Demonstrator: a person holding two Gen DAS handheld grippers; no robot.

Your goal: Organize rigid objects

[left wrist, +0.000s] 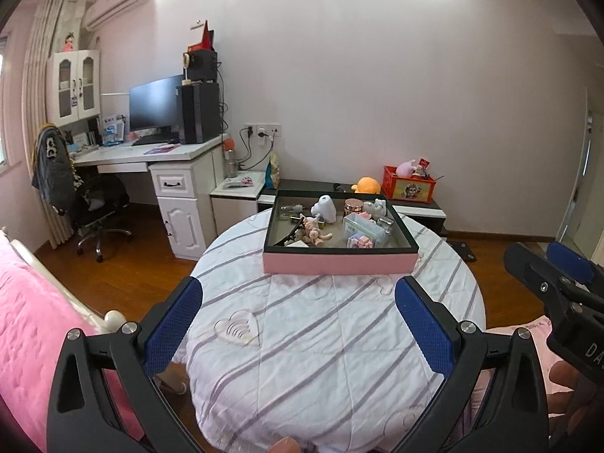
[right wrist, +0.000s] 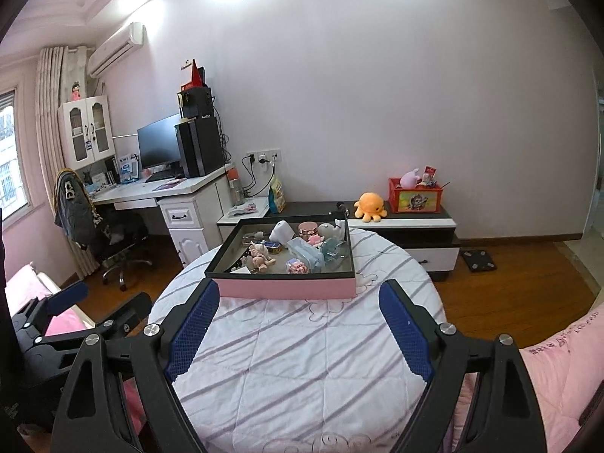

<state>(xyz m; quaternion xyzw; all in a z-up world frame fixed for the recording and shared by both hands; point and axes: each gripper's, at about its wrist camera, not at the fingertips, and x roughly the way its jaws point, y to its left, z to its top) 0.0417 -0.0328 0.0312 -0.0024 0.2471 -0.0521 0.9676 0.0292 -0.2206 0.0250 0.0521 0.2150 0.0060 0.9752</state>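
Blue-padded black fingers of the left gripper (left wrist: 298,324) stand wide apart at the near edge of the round desk (left wrist: 339,358), which is draped in a white quilted cloth with grey stripes. Nothing sits between them. The right gripper (right wrist: 300,330) is released as well, its pads spread and empty over the same cloth.

Straight ahead of both, toward the far side of the desk, lies the shallow rectangular tray with pink outer walls and a black rim (left wrist: 341,262). Its long axis runs crosswise to the way the grippers point, so its long pink wall faces them broadside. Neither gripper touches it; a band of bare striped cloth separates fingertips from wall in both views.

Inside the tray the rigid things are heaped together: a white figurine (left wrist: 326,208), a rose-gold round jar (left wrist: 353,207), a clear plastic box (left wrist: 364,231), a small pink cube-like block (left wrist: 358,242) and a beige jointed doll (left wrist: 314,229). A few darker bits at the tray's left end are too small to name with confidence.

In the right wrist view the tray sits slightly left of centre, in the left wrist view slightly right, so it lies between the two grippers. The right gripper looks a little closer to the pink wall, though the fisheye makes that uncertain.
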